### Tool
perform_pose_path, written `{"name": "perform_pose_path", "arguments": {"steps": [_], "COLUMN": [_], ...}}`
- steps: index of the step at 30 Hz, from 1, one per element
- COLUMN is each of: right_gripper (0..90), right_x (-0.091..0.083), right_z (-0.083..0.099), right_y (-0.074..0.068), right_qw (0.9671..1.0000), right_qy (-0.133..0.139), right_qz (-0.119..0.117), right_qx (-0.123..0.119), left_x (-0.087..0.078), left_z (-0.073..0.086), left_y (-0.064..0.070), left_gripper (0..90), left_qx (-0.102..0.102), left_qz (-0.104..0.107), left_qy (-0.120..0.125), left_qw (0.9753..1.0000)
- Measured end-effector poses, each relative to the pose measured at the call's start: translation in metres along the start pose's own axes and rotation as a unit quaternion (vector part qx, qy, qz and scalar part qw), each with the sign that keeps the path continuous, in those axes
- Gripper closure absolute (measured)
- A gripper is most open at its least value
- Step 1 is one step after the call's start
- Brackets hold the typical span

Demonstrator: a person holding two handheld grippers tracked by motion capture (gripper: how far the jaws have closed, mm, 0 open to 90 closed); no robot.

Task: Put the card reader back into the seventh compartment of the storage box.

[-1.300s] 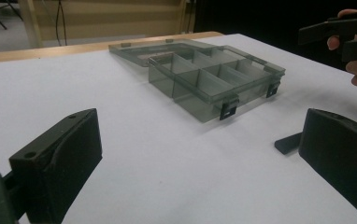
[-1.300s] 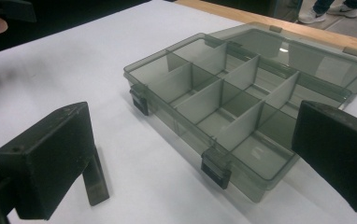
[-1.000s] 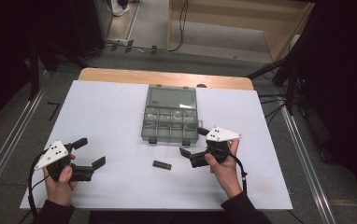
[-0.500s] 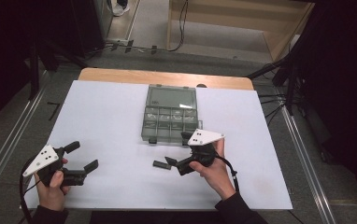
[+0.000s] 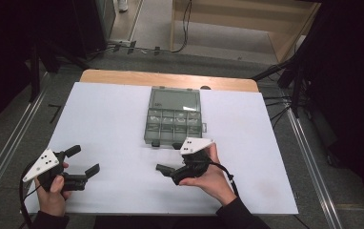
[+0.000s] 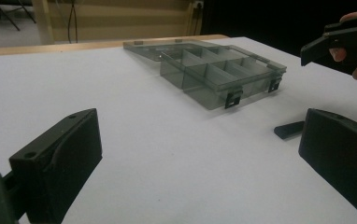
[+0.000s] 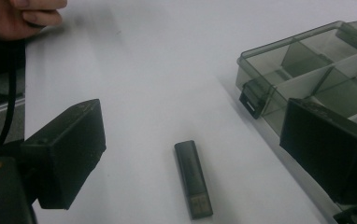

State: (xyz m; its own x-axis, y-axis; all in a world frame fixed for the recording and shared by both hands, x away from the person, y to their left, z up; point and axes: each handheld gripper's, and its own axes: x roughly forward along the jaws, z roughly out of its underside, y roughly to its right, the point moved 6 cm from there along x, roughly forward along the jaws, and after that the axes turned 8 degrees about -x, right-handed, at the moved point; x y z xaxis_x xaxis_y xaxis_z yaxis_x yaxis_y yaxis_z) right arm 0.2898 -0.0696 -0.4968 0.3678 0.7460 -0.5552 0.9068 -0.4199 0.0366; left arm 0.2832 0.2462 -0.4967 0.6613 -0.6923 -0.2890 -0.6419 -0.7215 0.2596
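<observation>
The right gripper (image 7: 190, 154), jaws spread, frames the flat black plastic stick (image 7: 193, 179) beside the smoky compartment box (image 7: 307, 70); the left gripper (image 5: 82, 162) hangs spread apart.

One clear compartment box (image 5: 173, 117), one black USB stick (image 7: 193, 178) and two handheld grippers lie on the worktop (image 5: 104, 119).

A lab: white-covered table (image 5: 108, 119), aluminium rails (image 5: 8, 148), floor cables (image 5: 185, 24).

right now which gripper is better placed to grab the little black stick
Right. The right gripper has its jaws open around the black stick beside the compartment box; the left gripper is off near the table's left edge.
</observation>
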Motion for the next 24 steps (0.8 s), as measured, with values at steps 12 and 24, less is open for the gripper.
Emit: {"name": "perform_pose_path", "arguments": {"steps": [12,24], "right_gripper": [25.3,43.6], "right_x": [0.014,0.024], "right_z": [0.008,0.016], "right_y": [-0.003,-0.003], "right_qw": [0.9987,0.9941], "right_qy": [-0.050,-0.095], "right_qz": [0.005,-0.014], "right_qx": [-0.004,-0.050], "left_x": [0.002,0.004], "left_z": [0.001,0.001], "left_y": [0.000,0.000], "left_gripper": [0.0,0.0], "left_qx": [0.000,0.002], "left_qz": [0.001,0.003], "left_qy": [-0.004,-0.005], "left_qw": [1.0000,1.0000]}}
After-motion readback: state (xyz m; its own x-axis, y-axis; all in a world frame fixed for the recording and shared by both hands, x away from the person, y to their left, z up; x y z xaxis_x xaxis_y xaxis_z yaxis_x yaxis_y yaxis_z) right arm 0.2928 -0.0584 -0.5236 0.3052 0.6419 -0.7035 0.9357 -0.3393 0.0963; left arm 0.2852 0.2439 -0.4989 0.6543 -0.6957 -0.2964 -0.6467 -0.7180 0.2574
